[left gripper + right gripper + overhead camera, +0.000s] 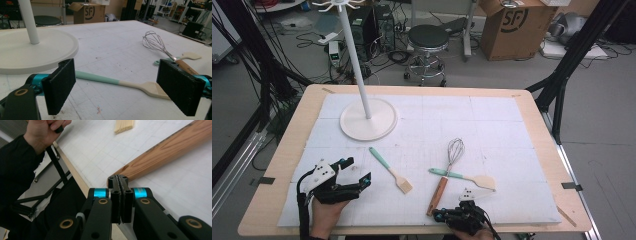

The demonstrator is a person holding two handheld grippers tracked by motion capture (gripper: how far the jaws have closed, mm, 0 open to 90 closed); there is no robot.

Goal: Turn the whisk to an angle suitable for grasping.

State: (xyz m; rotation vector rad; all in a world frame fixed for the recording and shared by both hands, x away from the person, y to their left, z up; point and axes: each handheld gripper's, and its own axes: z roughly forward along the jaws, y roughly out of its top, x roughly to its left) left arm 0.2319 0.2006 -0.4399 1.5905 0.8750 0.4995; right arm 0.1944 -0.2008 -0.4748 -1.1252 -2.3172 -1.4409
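My left gripper (357, 170) stands open near the table's front left, pointing at a pastry brush (390, 170) with a teal handle. In the left gripper view the brush (107, 80) lies across the gap between the wide-apart jaws of that gripper (121, 87), beyond them and untouched. My right gripper (439, 215) is shut with nothing between its jaws, at the front edge. Its tips (118, 178) sit right at the butt end of the wooden handle (170, 150) of a wire whisk (447, 170). A teal-handled spatula (462, 176) lies crossed with the whisk.
A white hanging stand with a round base (368, 120) and a tall pole rises at the back left of the white mat (502, 130). The wooden table edge (75, 175) runs close beside the right gripper. The person's left hand (42, 132) appears beyond that edge.
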